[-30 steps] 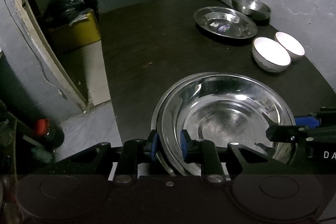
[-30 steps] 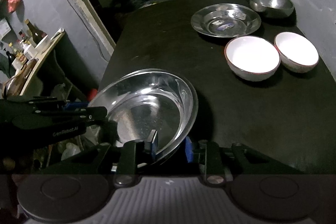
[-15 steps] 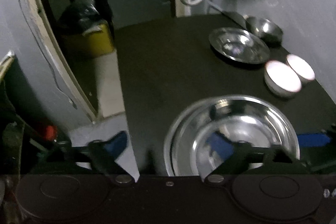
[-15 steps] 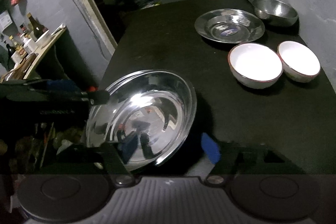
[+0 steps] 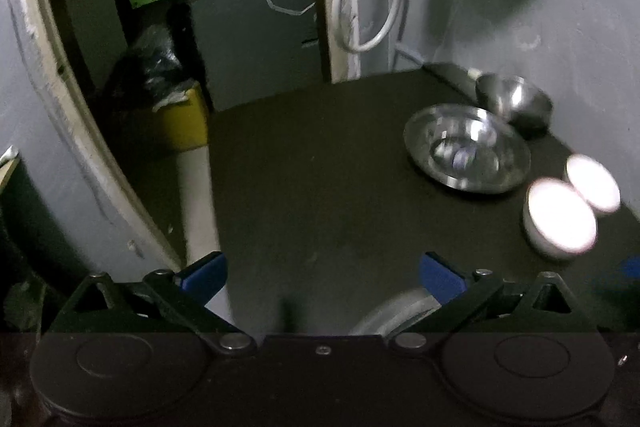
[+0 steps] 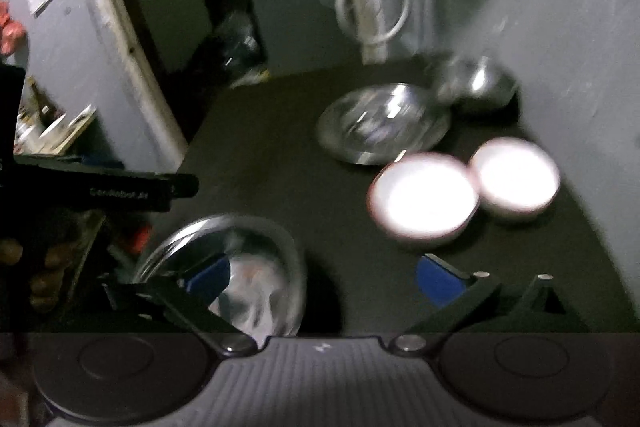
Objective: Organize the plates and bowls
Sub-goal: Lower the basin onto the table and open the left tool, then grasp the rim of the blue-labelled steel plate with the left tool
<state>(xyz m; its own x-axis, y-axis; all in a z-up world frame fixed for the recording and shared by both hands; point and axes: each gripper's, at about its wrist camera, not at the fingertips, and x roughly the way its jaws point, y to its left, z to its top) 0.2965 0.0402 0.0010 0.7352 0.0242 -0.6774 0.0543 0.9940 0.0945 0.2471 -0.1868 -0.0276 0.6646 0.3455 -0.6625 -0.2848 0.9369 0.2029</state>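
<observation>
Status, as I read it from both wrist views: both tools stand with fingers wide apart and nothing between them.

1. Left tool (image 5: 322,277): empty, over the dark surface (image 5: 320,167).
2. Right tool (image 6: 322,277): empty. The large steel bowl (image 6: 248,267) sits at its 9 o'clock, near the surface edge, with a second rim showing under it, so I judge it nested in another bowl. That stack looks done.
3. Remaining: the steel plate (image 6: 384,125) at 1 o'clock, the small steel bowl (image 6: 480,85) beyond it by the wall, and the two white bowls (image 6: 424,201) (image 6: 516,177), side by side and unstacked.

I judge the task roughly one stack in; the white pair and the far steel pieces are left.
</observation>
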